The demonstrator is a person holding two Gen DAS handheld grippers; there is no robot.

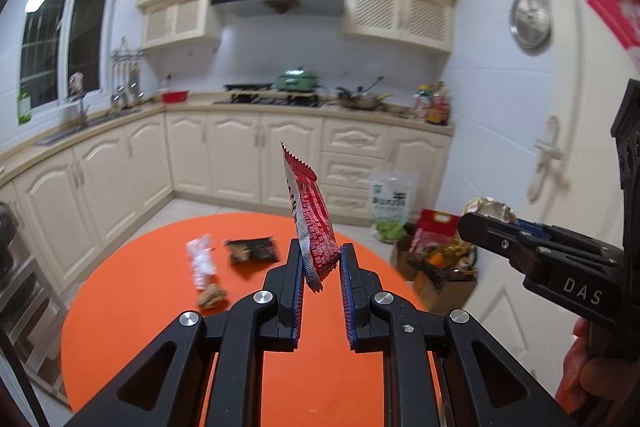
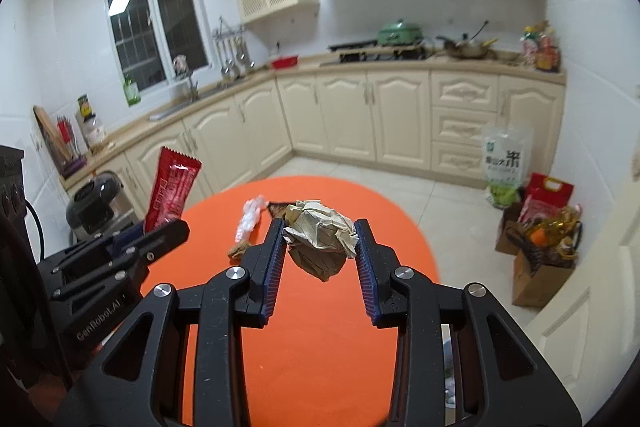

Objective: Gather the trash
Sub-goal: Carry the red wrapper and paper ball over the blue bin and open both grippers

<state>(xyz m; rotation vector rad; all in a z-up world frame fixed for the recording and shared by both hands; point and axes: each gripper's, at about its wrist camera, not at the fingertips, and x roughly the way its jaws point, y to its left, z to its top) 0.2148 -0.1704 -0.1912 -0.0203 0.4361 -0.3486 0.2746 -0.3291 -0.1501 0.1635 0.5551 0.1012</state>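
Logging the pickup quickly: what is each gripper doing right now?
Left gripper: closed on a red wrapper.
Right gripper: closed on a crumpled paper ball.

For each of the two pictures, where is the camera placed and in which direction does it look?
Left wrist: sits on the left gripper, holding a red snack wrapper; faces the round orange table; right gripper, hand visible.
Right wrist: sits on the right gripper, holding a crumpled paper ball; faces the same table.
Shared: table, kitchen cabinets.
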